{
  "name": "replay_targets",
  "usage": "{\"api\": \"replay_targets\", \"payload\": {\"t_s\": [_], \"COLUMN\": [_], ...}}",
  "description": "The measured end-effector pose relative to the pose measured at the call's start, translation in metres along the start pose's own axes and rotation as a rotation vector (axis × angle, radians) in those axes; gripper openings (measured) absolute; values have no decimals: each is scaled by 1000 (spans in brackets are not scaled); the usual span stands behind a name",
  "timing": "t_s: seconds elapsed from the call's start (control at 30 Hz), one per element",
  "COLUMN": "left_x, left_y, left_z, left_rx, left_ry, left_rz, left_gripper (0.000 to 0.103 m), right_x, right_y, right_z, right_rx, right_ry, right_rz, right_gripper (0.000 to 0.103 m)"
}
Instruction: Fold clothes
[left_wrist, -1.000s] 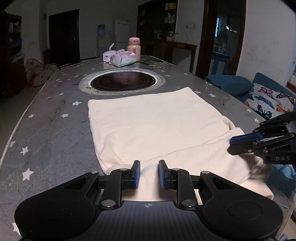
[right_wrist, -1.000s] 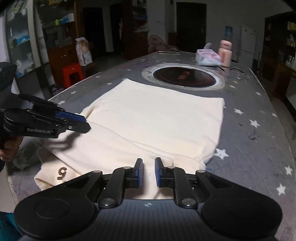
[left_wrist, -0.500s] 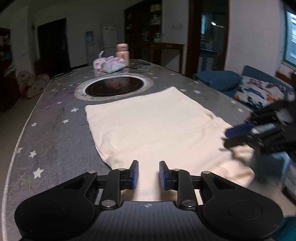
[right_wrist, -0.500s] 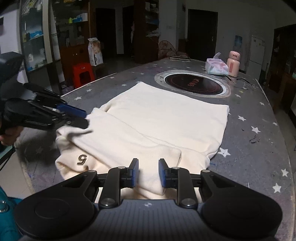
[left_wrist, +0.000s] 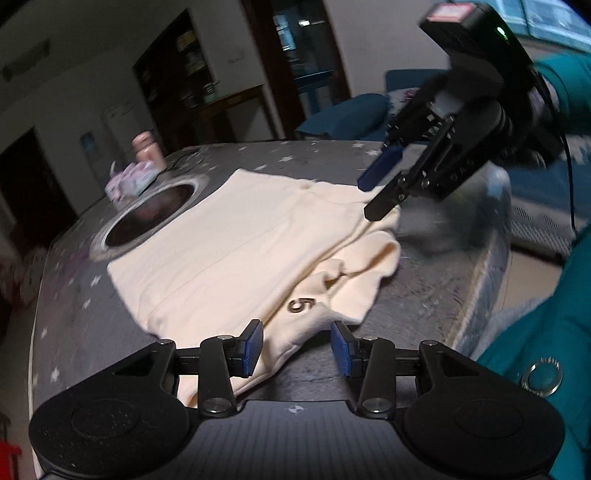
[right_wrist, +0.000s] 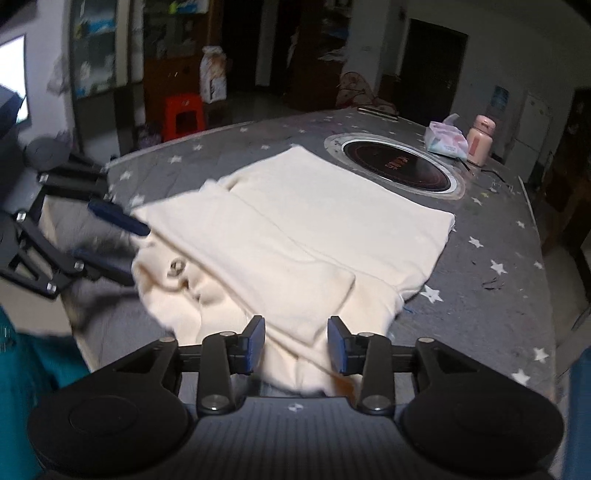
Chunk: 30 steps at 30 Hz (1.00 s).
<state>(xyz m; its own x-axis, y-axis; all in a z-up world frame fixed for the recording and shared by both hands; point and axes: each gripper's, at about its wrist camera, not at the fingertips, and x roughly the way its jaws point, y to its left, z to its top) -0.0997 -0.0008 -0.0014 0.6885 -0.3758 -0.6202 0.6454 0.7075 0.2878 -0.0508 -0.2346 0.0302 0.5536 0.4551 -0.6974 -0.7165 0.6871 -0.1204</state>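
A cream garment (left_wrist: 240, 251) lies partly folded on the grey star-patterned table (left_wrist: 74, 295); it also shows in the right wrist view (right_wrist: 295, 236). Its near end is bunched, with a "5" mark (left_wrist: 301, 304) showing. My left gripper (left_wrist: 297, 349) is open over the garment's near corner, with cloth under its left finger. My right gripper (right_wrist: 295, 343) is open, with bunched cloth lying between and below its fingers. Each gripper appears in the other's view: the right one (left_wrist: 384, 188) at the garment's far edge, the left one (right_wrist: 110, 240) at its left edge.
A round black hob (right_wrist: 397, 168) is set into the table beyond the garment. A tissue pack (right_wrist: 445, 140) and a pink bottle (right_wrist: 480, 140) stand behind it. The table edge (left_wrist: 495, 236) runs close on the right. A teal sleeve (left_wrist: 535, 350) is near.
Both grippers have opened from nearly shut. The garment's near end has been pushed inward and now lies bunched, with the "5" mark turned up. Both views have swung and tilted.
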Motion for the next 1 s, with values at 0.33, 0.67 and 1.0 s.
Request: {"api": "replay_targets", "payload": {"t_s": [0.33, 0.67, 1.0], "left_x": [14, 20, 20], "left_y": [-4, 49, 53], "left_z": [-2, 28, 18], "left_rx": [36, -191, -204], "left_ry": [-18, -85, -68], "left_rz": [35, 29, 12], "left_gripper": [24, 9, 26], "right_x": [-6, 10, 33], "right_y": [25, 48, 6], "right_z": [-17, -14, 16], "right_rx": [-223, -384, -99], "right_ry": [41, -72, -43], "right_rz": [-21, -32, 134], "right_gripper": [55, 64, 15]}}
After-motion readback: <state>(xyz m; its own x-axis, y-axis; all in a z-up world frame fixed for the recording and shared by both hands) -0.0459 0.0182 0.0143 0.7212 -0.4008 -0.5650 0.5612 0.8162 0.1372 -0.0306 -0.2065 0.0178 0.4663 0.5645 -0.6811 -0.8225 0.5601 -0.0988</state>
